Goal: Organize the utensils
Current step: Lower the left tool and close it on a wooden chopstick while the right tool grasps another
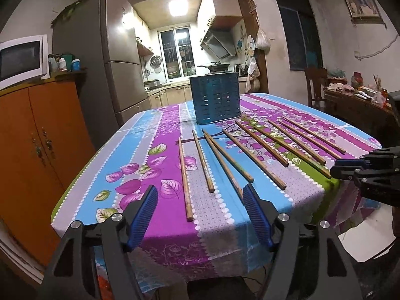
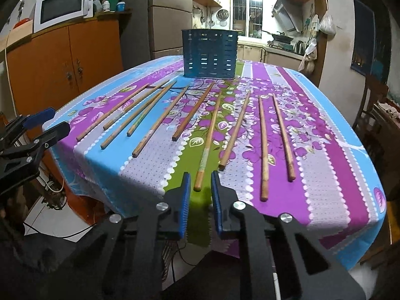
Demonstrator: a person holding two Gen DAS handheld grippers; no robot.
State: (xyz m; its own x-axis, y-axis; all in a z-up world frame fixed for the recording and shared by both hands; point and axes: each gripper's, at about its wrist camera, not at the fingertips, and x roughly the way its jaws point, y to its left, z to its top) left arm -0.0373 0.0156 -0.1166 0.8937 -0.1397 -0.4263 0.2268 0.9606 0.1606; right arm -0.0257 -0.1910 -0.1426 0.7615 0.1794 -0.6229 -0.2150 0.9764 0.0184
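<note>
Ten chopsticks (image 2: 209,138) loose on the tablecloth (image 2: 325,135) before the blue holder (image 2: 210,53); both tools, left (image 1: 200,195) and right (image 2: 200,181), open, empty.

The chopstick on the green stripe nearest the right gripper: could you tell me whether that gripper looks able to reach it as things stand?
Probably yes. The right gripper is open, its jaws either side of the near end of the chopstick, which lies flat on the tablecloth with nothing in between.

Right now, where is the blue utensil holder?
The blue utensil holder stands upright on the far middle of the table, just beyond the far tips of the row of chopsticks, in front of the kitchen doorway.
</note>
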